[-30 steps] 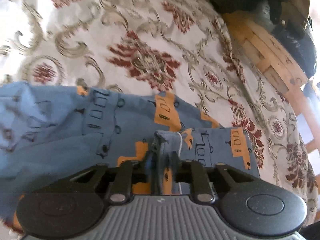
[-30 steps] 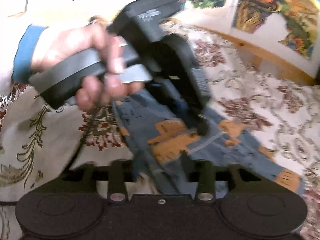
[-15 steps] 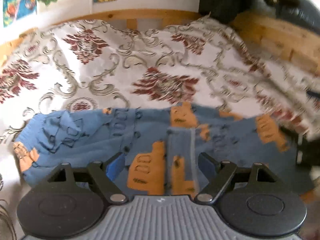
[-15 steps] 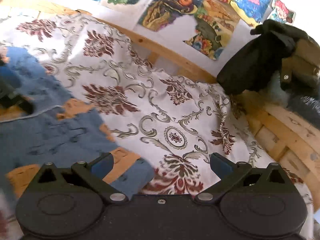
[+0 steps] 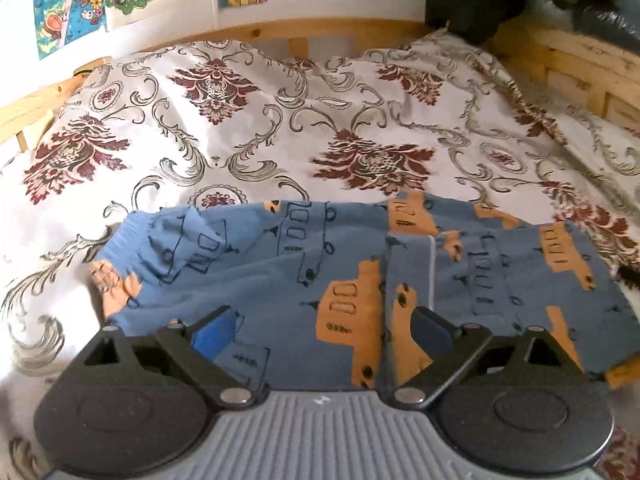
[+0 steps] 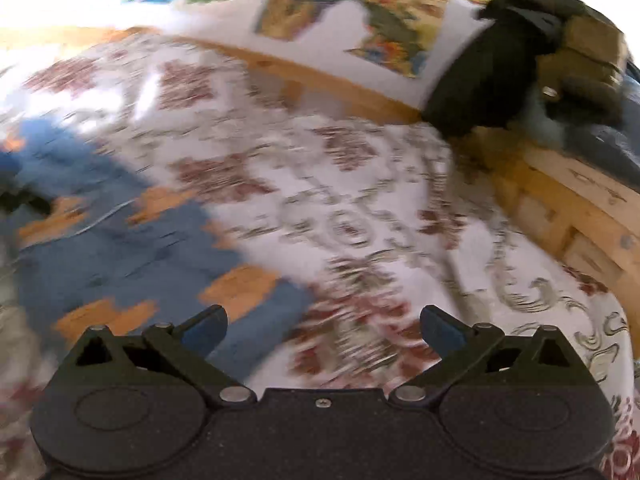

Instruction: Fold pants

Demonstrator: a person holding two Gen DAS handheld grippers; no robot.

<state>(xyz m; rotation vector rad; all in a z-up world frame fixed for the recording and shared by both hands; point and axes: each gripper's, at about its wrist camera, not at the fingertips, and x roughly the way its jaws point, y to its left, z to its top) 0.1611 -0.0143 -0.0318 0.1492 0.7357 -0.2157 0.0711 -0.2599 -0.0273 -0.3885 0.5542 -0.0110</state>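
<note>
Soft blue pants (image 5: pixel 360 272) printed with orange and outlined vehicles lie folded into a flat, roughly rectangular band across the near part of the bed (image 5: pixel 280 128), gathered elastic waistband toward the left edge, a doubled flap with a pale seam line toward the right. The bed's cover is a smooth cream fabric with maroon floral and grey scroll motifs, bounded by a pale wooden frame (image 5: pixel 304 28); the far half toward the frame is bare cover. The left tool (image 5: pixel 324 332) hangs above the pants, blue pads spread wide, holding nothing. The right tool (image 6: pixel 324 328), likewise wide and empty, is over the right end of the pants; its view is motion-blurred. One second earlier both tools were pinching folds of the cloth; they have since released it.
</note>
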